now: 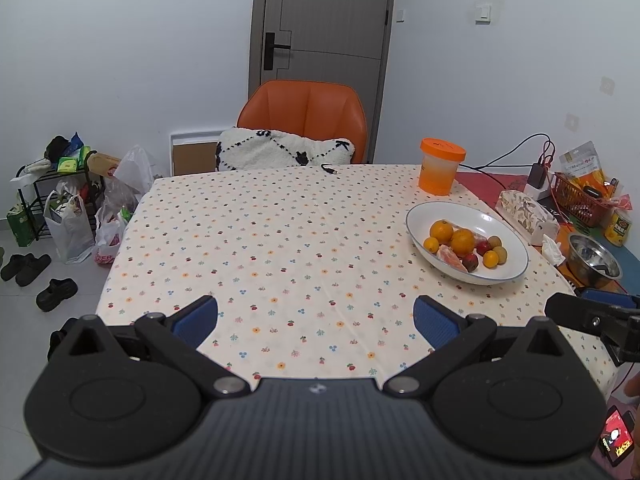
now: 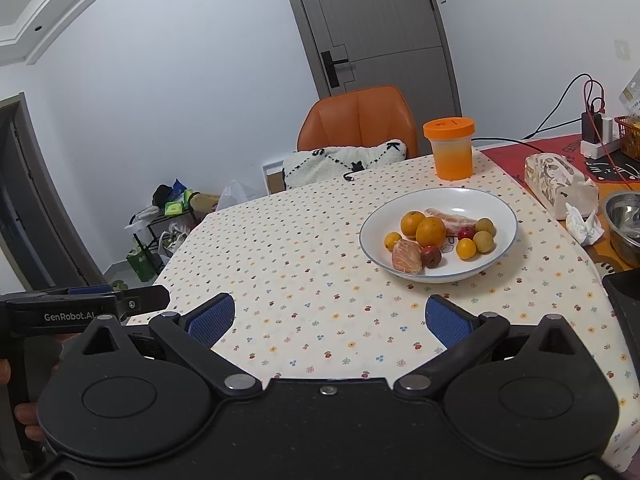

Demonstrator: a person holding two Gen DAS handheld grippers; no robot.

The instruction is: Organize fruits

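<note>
Table (image 1: 280, 240) wore a cream cloth with a small fruit-and-flower print, in a white-walled room with a grey door (image 1: 324, 20) and an orange padded chair (image 1: 304, 116) behind. Left gripper (image 1: 316, 322) and right gripper (image 2: 330, 320) both had jaws apart, empty, above the cloth's near edge. Fruits (image 2: 436, 236) sat piled in a glossy white blue-rimmed bowl (image 2: 496, 208), round and smooth, near a translucent orange-lidded jar (image 2: 451, 148).
</note>
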